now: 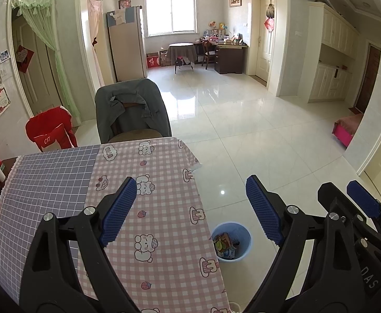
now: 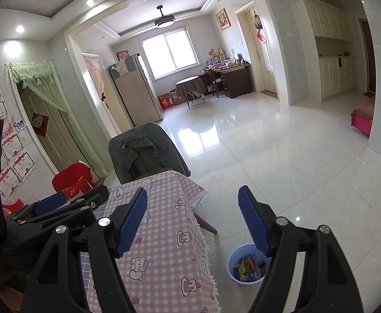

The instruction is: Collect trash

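Apparently the collecting is close to finished, or at least nothing loose shows up on the table in either view. Its checked cloth, pink with little cartoon bears on one half and grey-blue on the other, looks bare from the near edge to the far one, where a chair draped with a grey jacket is pushed in.

The trash sits in the small blue bin on the tiled floor, just beside the table's hanging cloth (colourful wrappers or cartons, too small to name).

Both tools are released and carry nothing. The left gripper has its blue pads spread wide, one over the cloth and the other out over the floor, with the bin showing low between them. The right gripper is spread the same way, holding nothing, its right-hand finger partly covering the bin's rim.

What is left, as far as I can judge, is only a check of the parts the cameras miss: the table's near left corner is hidden behind the left tool, and the clutter at the far left edge is too blurred to sort into trash or not.
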`<state>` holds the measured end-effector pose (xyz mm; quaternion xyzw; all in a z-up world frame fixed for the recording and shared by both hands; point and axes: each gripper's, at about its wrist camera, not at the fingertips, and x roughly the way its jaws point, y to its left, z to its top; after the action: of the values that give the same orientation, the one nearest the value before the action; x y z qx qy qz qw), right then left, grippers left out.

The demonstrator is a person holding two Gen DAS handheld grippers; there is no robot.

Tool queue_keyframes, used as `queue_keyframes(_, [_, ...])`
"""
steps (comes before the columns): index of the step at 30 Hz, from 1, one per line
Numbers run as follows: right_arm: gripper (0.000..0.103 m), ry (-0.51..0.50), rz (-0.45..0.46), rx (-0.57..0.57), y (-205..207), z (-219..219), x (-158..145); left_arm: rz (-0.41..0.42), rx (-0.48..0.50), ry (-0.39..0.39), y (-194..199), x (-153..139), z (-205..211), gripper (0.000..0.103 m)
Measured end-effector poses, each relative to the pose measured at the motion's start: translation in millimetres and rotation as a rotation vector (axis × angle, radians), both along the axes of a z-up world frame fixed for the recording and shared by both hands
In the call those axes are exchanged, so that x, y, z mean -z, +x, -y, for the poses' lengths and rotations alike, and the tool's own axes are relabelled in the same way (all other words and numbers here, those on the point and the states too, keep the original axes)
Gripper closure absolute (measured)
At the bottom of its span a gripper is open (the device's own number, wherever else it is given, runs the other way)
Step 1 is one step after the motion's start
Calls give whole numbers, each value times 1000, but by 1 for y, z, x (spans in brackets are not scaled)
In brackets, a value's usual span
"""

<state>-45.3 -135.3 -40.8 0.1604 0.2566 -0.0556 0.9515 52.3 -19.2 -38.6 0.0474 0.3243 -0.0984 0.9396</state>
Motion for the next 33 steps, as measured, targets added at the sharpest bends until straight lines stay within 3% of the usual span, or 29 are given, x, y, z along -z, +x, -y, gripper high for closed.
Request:
queue_keyframes(24, [32,9,-38,-49,17,-15,5,-36,-34,-14,13,4,-22,18])
queue_keyframes(33, [26,80,-164,-174,46,-57,45,-139,-147,51,15,48,-79,15])
